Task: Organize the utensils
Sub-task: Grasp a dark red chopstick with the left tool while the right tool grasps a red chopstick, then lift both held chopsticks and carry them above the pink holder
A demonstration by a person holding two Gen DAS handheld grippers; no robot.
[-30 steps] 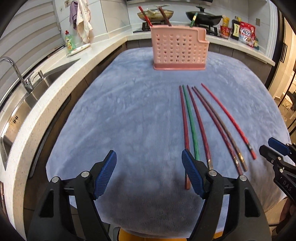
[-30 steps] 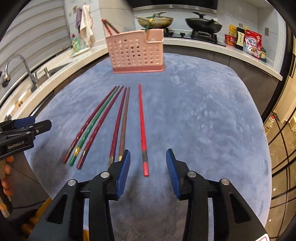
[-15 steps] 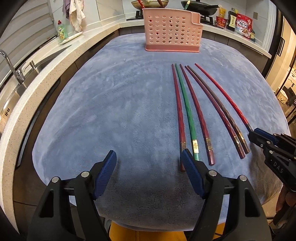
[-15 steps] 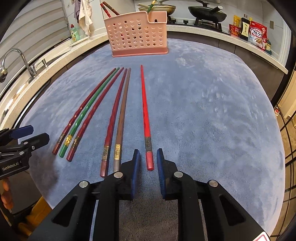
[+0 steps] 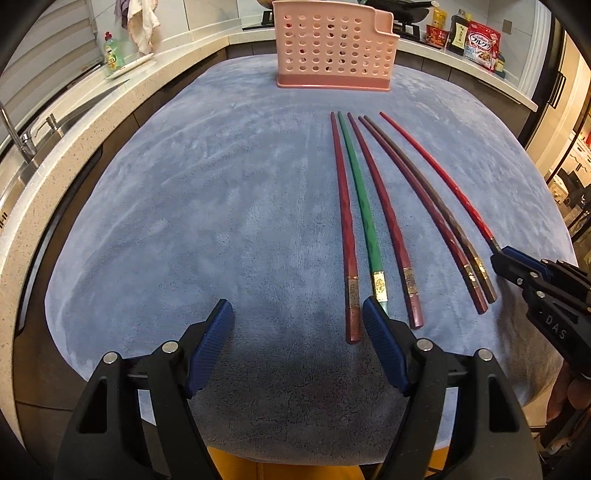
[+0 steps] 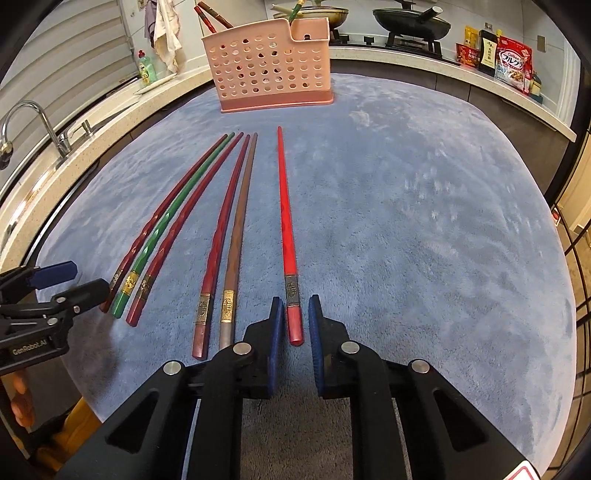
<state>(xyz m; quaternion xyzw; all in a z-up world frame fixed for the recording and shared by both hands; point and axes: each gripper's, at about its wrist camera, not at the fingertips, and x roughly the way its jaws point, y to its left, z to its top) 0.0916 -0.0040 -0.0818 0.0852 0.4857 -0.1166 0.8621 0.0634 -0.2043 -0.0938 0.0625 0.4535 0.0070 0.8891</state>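
Observation:
Several chopsticks lie side by side on a blue cloth (image 5: 221,206). The bright red chopstick (image 6: 286,221) lies apart on the right; its thick end sits between the pads of my right gripper (image 6: 295,317), whose jaws are nearly closed around it with a small gap each side. My left gripper (image 5: 297,325) is open and empty, low over the cloth's near edge; a dark red chopstick (image 5: 345,229) and the green chopstick (image 5: 364,206) end by its right finger. The pink perforated holder (image 6: 269,66) stands at the far end with a few chopsticks in it.
A stone counter with a sink and tap (image 6: 22,122) runs along the left. A dish soap bottle (image 5: 112,51) stands at the back left. Pans (image 6: 410,22) and food packets (image 6: 513,62) are on the far counter. The cloth's right edge drops off beside a dark doorway.
My right gripper has come forward around the bright red chopstick's thick end and narrowed from wide open to nearly closed. My left gripper has dropped lower over the cloth, still open.

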